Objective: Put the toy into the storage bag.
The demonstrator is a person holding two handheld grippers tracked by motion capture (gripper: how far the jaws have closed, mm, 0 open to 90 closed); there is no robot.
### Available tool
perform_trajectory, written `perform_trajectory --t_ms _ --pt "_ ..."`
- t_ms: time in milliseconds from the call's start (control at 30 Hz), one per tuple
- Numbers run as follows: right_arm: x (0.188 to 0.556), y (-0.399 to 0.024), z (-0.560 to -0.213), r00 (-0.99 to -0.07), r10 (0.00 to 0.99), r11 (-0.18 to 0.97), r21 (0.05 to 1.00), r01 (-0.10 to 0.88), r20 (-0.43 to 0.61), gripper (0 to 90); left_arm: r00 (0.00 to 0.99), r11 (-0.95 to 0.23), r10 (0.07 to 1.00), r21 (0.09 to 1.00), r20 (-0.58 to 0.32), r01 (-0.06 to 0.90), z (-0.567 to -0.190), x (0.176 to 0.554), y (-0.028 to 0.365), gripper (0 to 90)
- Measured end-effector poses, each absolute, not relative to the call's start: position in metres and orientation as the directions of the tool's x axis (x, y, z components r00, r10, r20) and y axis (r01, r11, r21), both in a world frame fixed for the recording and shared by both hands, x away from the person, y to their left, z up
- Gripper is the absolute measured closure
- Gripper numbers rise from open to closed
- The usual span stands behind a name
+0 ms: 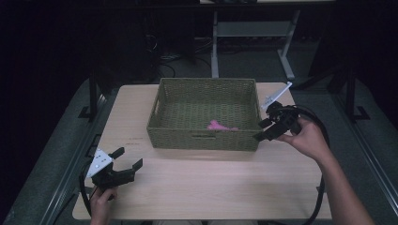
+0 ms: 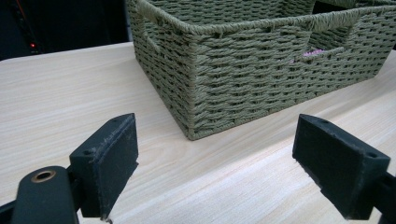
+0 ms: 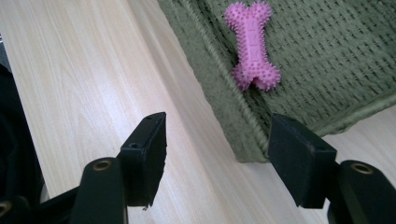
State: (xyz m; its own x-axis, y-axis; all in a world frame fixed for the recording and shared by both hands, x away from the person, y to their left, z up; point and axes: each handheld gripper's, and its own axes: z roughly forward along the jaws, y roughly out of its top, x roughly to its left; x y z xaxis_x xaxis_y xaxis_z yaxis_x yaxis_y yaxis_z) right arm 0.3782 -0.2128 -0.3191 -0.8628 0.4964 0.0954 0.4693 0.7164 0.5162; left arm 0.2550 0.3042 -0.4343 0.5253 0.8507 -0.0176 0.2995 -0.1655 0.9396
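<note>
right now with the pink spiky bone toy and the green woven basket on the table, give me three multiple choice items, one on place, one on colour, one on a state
1. Where does the pink spiky bone-shaped toy lie?
A. on the bare tabletop
B. inside the green woven basket, by its near wall
C. between a gripper's jaws

2. What colour is the light wooden table top?
A. pale wood
B. black
C. red

3. How does the left gripper stand?
A. shut on the toy
B. shut on the basket rim
C. open, with nothing between its jaws

Answers:
1. B, the right gripper view shows the toy on the basket's woven floor, against the wall.
2. A, pale grain shows all around the basket.
3. C, the left gripper view shows bare table between the parted jaws.
</note>
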Motion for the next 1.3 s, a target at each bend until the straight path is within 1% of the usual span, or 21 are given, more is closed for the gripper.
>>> perform_trajectory --t_ms 667,1300 --pt "0.358 -0.222 -0.343 -0.863 0.495 0.711 0.521 0.472 0.105 36.7 0.524 -0.166 0.852 0.939 -0.017 0.300 -0.434 0.255 0.305 13.8" --pt "0.337 -0.239 -0.373 -0.842 0.522 0.677 0.535 0.505 0.135 35.4 0.521 -0.165 0.853 0.939 -0.018 0.302 -0.435 0.255 0.305 13.8"
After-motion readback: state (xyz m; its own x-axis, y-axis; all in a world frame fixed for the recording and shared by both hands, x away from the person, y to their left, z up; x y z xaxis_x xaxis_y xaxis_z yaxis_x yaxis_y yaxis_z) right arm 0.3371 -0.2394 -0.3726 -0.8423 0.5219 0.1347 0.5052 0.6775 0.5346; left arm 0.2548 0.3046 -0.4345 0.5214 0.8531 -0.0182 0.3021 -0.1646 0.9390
